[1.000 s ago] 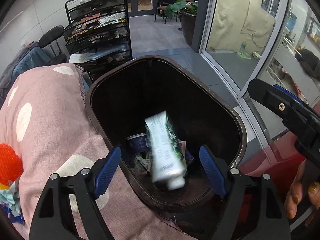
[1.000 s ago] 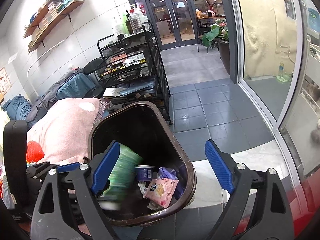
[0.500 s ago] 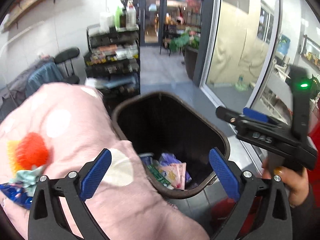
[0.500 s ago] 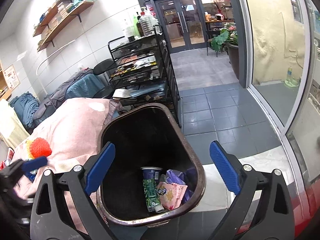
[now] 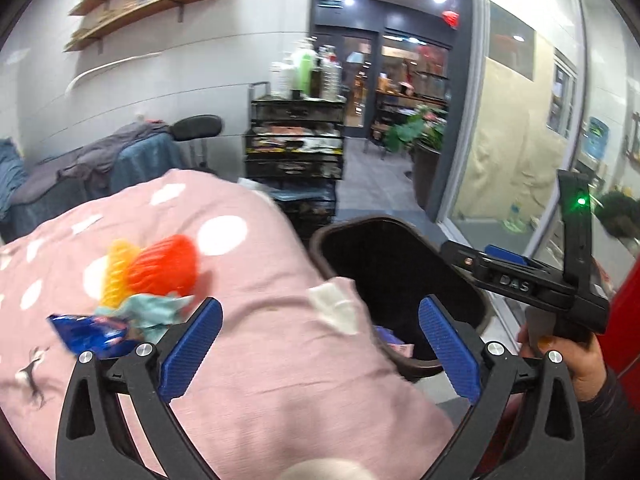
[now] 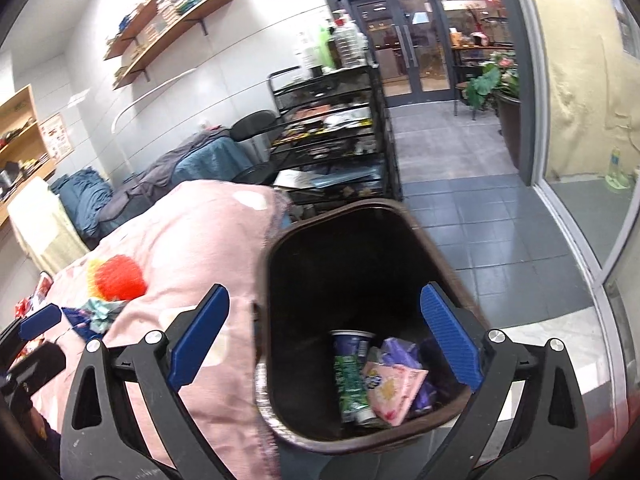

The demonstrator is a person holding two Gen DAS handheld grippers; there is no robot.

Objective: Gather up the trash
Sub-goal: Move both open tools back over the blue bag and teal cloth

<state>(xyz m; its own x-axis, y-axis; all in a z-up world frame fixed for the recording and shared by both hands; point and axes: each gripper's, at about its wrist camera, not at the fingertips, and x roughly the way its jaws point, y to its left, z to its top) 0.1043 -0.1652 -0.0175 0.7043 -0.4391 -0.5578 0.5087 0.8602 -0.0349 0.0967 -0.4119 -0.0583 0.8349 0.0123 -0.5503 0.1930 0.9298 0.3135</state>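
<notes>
Presently catalogued: one brown trash bin (image 6: 352, 364), oblong mouth, standing beside a surface draped in a pink dotted cloth (image 6: 192, 240); its long axis runs away from the right wrist camera toward a black wire rack (image 6: 340, 136)

Bin contents, at the near end of the bottom: a green-and-white carton (image 6: 350, 384) lying flat, long axis running from the near wall toward the bin's middle, its pale end nearest the camera; a blue-printed cup (image 6: 352, 344) at the carton's far end, rim facing the camera; a pink wrapper (image 6: 394, 392) just beside the carton; a purple wrapper (image 6: 400, 350) behind the pink one

Left gripper (image 5: 320, 350): jaws at full spread, nothing between the blue pads; it hangs over the pink cloth with the bin's rim (image 5: 404, 368) under its right finger. Its jaws have just been opening

Right gripper (image 6: 324, 336): jaws wide apart, empty, straddling the bin's mouth from above; its jaws have just been opening. A hand (image 5: 572, 356) grips its handle

On the cloth, left of the bin: an orange-red and yellow mesh ball (image 5: 160, 268), crumpled pale green paper (image 5: 152, 312) touching it, and a blue foil wrapper (image 5: 92, 334) just beside the left gripper's left finger
</notes>
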